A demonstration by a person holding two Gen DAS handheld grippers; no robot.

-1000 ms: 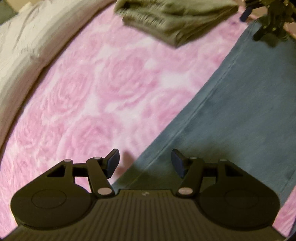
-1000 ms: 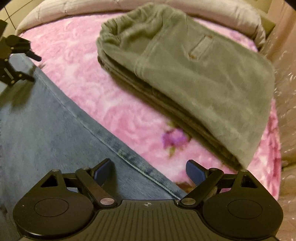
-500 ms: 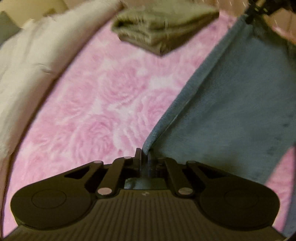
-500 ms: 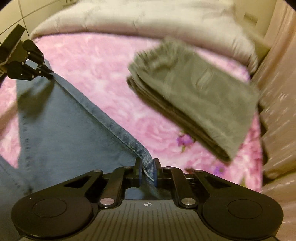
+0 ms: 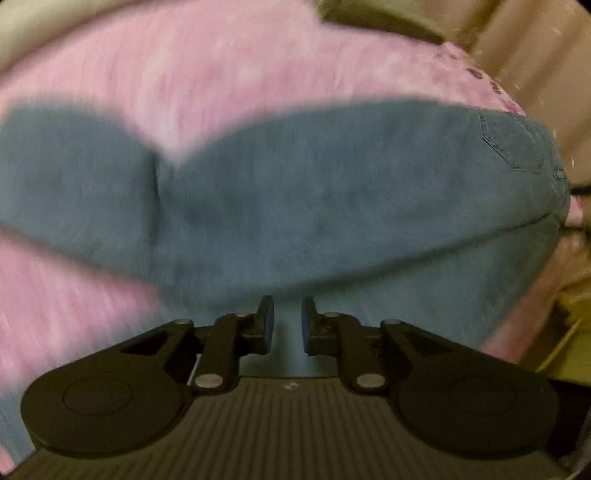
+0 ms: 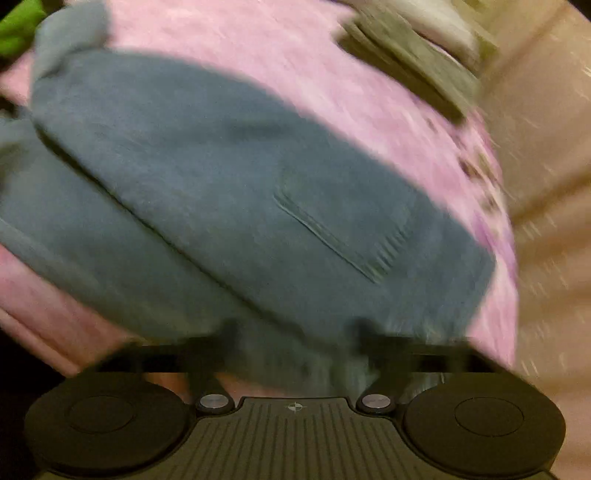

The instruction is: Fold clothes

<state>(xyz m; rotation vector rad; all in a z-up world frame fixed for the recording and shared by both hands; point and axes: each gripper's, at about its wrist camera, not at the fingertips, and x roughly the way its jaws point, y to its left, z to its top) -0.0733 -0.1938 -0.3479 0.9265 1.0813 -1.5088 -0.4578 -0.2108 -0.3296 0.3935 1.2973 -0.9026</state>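
Note:
Blue jeans lie folded over on the pink rose blanket, a back pocket showing at the right. My left gripper hovers over the near part of the jeans, fingers slightly apart with nothing between them. In the right wrist view the jeans fill the middle, with a pocket seam visible. My right gripper is over their near edge, its fingers spread wide but heavily blurred.
A folded olive-grey garment lies at the far right of the blanket. A beige curtain or wall borders the bed on the right. Pale bedding lies beyond the blanket. Both views are motion-blurred.
Both grippers, shut on the jeans' leg end half a second ago, carried it over onto the upper part and let go. Both have opened, and the views have swung round.

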